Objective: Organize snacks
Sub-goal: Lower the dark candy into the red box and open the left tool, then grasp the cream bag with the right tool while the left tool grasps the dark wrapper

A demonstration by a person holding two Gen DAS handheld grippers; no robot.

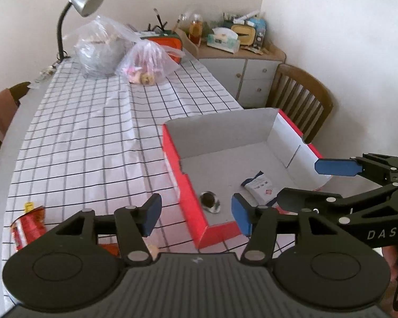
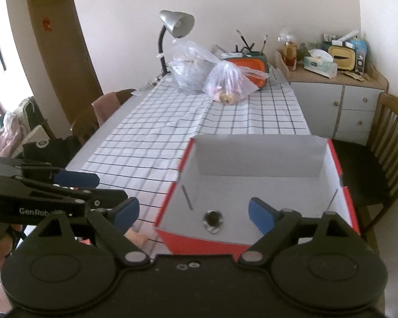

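A red and white cardboard box (image 1: 172, 145) (image 2: 260, 156) lies open on the checked tablecloth. Inside it are a dark round sweet in clear wrap (image 1: 210, 201) (image 2: 212, 218) and a white packet (image 1: 260, 185). A crumpled red snack bag (image 1: 29, 228) lies on the cloth at the near left. A small beige snack (image 1: 152, 250) (image 2: 138, 238) sits by the box's near left corner. My left gripper (image 1: 196, 217) (image 2: 98, 186) hangs open over the box's near left wall, holding nothing. My right gripper (image 2: 193, 216) (image 1: 313, 182) stands open above the box's near side, also holding nothing.
At the table's far end are two clear plastic bags (image 1: 146, 63) (image 2: 230, 82), an orange container (image 2: 252, 66) and a desk lamp (image 1: 85, 0). A wooden chair (image 1: 299, 98) (image 2: 392, 137) stands right of the box, with a cluttered cabinet (image 2: 337, 95) behind it. Another chair (image 2: 103, 108) stands at the left.
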